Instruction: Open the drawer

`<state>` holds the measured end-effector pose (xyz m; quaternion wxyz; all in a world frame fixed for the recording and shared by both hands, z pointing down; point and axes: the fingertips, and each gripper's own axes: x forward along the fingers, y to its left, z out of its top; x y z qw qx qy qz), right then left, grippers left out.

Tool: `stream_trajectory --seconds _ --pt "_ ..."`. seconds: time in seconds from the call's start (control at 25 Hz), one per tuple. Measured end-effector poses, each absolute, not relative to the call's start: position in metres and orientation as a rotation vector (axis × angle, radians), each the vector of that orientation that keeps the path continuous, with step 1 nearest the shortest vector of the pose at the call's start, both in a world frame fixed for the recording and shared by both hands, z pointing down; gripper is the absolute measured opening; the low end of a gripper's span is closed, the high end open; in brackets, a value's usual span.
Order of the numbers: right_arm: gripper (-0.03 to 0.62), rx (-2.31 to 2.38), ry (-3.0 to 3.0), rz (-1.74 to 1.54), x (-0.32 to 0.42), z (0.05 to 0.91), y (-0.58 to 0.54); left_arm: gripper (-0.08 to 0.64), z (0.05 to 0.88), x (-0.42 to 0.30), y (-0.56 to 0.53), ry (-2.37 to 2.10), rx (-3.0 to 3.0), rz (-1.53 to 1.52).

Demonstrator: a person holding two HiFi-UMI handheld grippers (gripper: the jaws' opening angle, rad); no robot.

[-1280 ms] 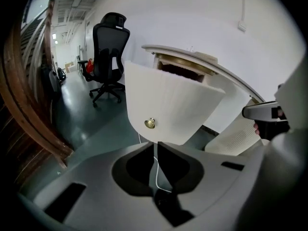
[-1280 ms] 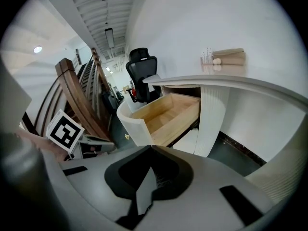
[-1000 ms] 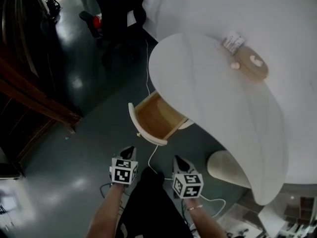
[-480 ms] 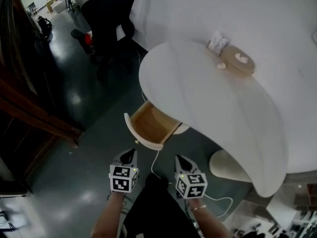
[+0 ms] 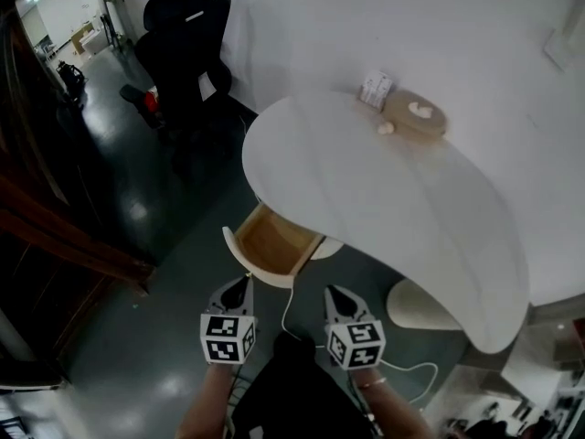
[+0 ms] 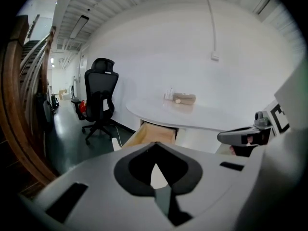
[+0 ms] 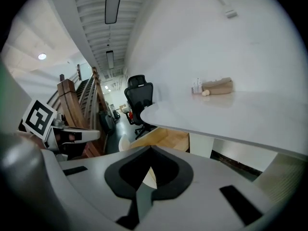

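The wooden drawer (image 5: 266,244) with a white front stands pulled out from under the white table (image 5: 384,208), and its inside looks empty. My left gripper (image 5: 239,285) and right gripper (image 5: 335,295) hang side by side in front of it, apart from it, both pointing toward it. Each is shut with nothing between the jaws. In the left gripper view the drawer (image 6: 153,133) lies beyond my shut left gripper (image 6: 155,146), and the right gripper's finger shows at the right edge. In the right gripper view the drawer (image 7: 166,138) sits past my shut right gripper (image 7: 150,150).
A black office chair (image 5: 187,26) stands beyond the table's far end. On the tabletop lie a wooden tray (image 5: 416,115) and a small box (image 5: 375,90). A white cable (image 5: 288,305) runs across the floor below the drawer. A dark wooden staircase (image 5: 64,236) lines the left side.
Both grippers have risen and stayed side by side, shut. The view has lifted, so the table and drawer look smaller and farther away. The drawer stays pulled out.
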<state>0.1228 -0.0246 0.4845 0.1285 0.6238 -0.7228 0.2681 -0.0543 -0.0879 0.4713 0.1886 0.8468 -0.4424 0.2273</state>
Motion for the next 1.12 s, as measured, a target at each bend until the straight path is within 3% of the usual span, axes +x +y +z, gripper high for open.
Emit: stream_trajectory --seconds 1.12 --pt "0.003 2.004 -2.177 0.615 0.172 0.413 -0.012 0.003 0.404 -0.044 -0.09 -1.295 2.509 0.475"
